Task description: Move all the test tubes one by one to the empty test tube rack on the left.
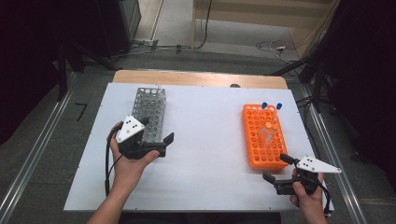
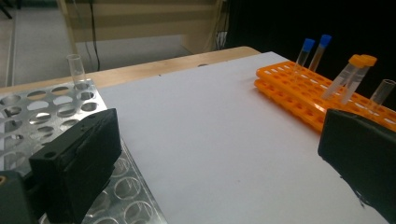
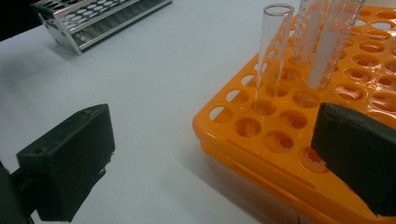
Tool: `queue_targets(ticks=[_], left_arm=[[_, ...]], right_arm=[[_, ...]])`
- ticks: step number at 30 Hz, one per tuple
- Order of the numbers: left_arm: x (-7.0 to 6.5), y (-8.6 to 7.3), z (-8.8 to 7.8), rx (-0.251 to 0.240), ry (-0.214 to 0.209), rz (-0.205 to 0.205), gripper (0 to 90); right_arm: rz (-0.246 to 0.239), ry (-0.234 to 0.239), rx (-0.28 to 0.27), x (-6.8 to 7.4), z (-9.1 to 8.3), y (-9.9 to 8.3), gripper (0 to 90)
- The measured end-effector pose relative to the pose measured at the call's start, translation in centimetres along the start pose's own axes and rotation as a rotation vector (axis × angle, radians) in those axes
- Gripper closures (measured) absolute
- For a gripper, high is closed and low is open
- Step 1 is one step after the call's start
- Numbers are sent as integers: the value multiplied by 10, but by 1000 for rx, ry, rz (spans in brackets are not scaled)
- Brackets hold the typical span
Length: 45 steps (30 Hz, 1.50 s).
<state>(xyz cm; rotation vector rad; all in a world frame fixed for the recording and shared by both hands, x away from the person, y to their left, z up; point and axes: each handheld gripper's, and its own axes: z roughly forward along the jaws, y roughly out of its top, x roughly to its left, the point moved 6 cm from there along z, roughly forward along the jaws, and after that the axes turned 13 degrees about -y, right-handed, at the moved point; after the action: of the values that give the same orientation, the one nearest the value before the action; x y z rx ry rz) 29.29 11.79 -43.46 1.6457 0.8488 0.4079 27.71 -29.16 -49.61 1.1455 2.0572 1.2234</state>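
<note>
An orange tube rack [image 1: 264,136] stands at the right of the white board [image 1: 210,154]. It holds two blue-capped tubes [image 1: 271,106] at its far end and two orange-capped tubes [image 1: 271,127] near the middle. At the left stands a metal rack [image 1: 150,111]. My left gripper [image 1: 157,130] is open at the metal rack's near right corner. My right gripper [image 1: 275,168] is open just in front of the orange rack's near edge. In the left gripper view, a clear tube [image 2: 76,70] stands in the metal rack [image 2: 46,107]. In the right gripper view, an uncapped clear tube [image 3: 273,51] stands in the orange rack [image 3: 261,154].
The board lies on a wooden table [image 1: 201,78] whose far edge shows. Cables [image 1: 275,46] run over the floor beyond it. Metal rails [image 1: 32,154] flank the table on both sides. Bare white board lies between the two racks.
</note>
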Motion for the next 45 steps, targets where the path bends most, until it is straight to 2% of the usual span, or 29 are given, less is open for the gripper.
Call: queue_targets(ticks=[8,14,15,21,30,32,38,41,43,45], left_arm=[[-22,-17,-12,-20,-21,4,0],[-32,-28,-16,-18,-40,2,0],[-32,-29,-16,-17,-40,2,0],[-34,-38,-13,3,-44,-5,0],[-34,-38,-11,5,-52,-6,5],[-35,-39,-11,8,-52,-3,5],[-34,-40,-10,12,-50,-7,7],[-36,-40,-9,12,-56,-2,19],[-36,-41,-9,15,-58,-3,19],[-37,-41,-9,11,-61,-6,19]], right_arm=[[11,-21,-5,-3,4,3,21],[29,-3,7,-5,11,6,49],[25,-4,9,-6,13,7,71],[101,-55,6,-11,25,10,302],[84,-169,46,-14,50,9,552],[70,-196,39,-14,52,9,588],[43,-191,20,-10,53,7,696],[33,-200,11,-11,52,6,724],[33,-218,11,-11,52,6,738],[43,-215,10,-12,51,6,740]])
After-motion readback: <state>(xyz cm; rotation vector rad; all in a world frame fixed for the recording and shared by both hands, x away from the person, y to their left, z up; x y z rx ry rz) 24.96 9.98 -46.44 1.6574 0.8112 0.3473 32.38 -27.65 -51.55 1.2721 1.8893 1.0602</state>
